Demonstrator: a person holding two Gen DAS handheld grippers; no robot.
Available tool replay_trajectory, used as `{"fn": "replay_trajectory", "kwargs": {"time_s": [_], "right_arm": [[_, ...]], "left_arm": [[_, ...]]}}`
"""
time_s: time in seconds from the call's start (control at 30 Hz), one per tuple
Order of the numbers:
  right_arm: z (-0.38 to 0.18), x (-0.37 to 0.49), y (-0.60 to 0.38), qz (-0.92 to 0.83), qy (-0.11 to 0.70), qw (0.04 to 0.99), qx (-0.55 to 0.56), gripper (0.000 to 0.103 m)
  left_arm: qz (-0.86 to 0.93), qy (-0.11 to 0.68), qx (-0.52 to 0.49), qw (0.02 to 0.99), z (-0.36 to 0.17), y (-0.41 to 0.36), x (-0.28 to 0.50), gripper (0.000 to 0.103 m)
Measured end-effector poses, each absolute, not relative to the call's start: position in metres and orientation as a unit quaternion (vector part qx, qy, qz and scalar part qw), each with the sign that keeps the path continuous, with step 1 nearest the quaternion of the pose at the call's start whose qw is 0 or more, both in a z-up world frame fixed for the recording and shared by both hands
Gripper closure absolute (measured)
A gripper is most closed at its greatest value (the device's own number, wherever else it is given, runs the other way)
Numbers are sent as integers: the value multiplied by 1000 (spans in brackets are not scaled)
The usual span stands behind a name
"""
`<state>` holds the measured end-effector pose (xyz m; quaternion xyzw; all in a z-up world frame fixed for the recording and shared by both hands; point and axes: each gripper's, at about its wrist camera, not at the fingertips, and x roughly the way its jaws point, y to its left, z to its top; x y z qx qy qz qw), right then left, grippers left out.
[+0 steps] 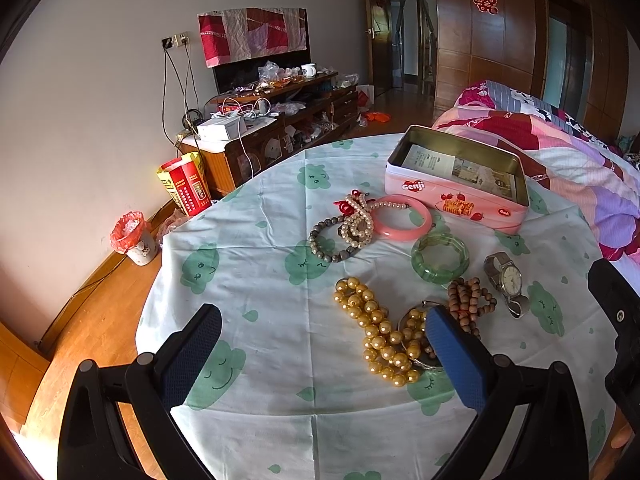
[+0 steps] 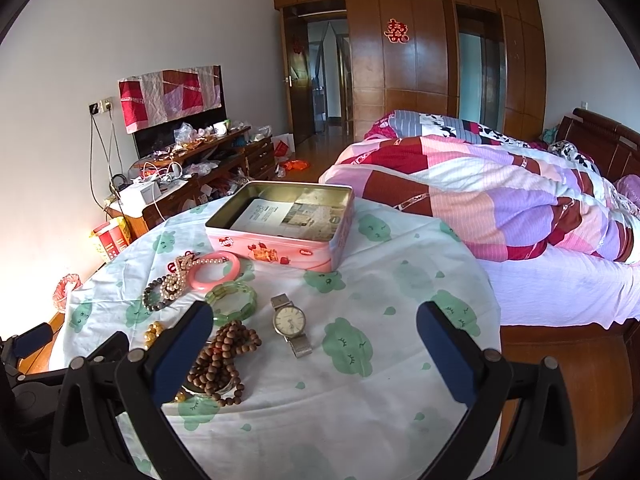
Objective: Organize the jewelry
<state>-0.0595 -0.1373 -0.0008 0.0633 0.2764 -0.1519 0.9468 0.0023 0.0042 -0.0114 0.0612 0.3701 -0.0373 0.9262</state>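
Note:
An open pink tin point(image 1: 456, 196) point(image 2: 280, 246) with paper inside stands at the table's far side. In front of it lie a pink bangle point(image 1: 402, 217) point(image 2: 218, 267), a white pearl string point(image 1: 357, 220), a grey bead bracelet point(image 1: 332, 242), a green bangle point(image 1: 440, 258) point(image 2: 232, 299), a wristwatch point(image 1: 505, 280) point(image 2: 290, 322), brown wooden beads point(image 1: 470, 298) point(image 2: 222, 356) and a gold bead necklace point(image 1: 380, 334). My left gripper point(image 1: 324, 332) is open and empty above the near table, its right finger over the gold beads. My right gripper point(image 2: 314, 328) is open and empty above the watch and wooden beads.
The round table has a white cloth with green clouds point(image 1: 256, 264) point(image 2: 400, 280). A bed with a patchwork quilt point(image 2: 500, 200) lies to the right. A cluttered TV cabinet point(image 1: 276, 120), a red bag point(image 1: 184, 188) and a bin point(image 1: 134, 238) stand at the left wall.

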Motion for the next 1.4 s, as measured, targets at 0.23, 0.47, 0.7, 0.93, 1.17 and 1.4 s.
{"fn": "replay_trajectory", "kwargs": {"time_s": [0.23, 0.47, 0.7, 0.93, 1.17, 1.4], "right_arm": [[-7, -57, -127, -147, 280, 947, 63, 0], [-10, -54, -129, -146, 289, 944, 68, 0], [-11, -52, -132, -144, 291, 944, 64, 0], [-13, -46, -132, -145, 287, 946, 47, 12], [-37, -24, -152, -104, 352, 928, 66, 41], [-59, 6, -160, -54, 411, 906, 89, 51]], "left_arm": [[-37, 371, 61, 926, -14, 5, 3, 1], [-39, 382, 51, 922, -24, 13, 8, 1], [-62, 358, 14, 932, -18, 25, 7, 1], [-85, 340, -14, 937, -10, 27, 13, 1], [-79, 442, -9, 894, -53, 20, 49, 11], [-80, 489, -11, 868, -77, 9, 73, 24]]}}
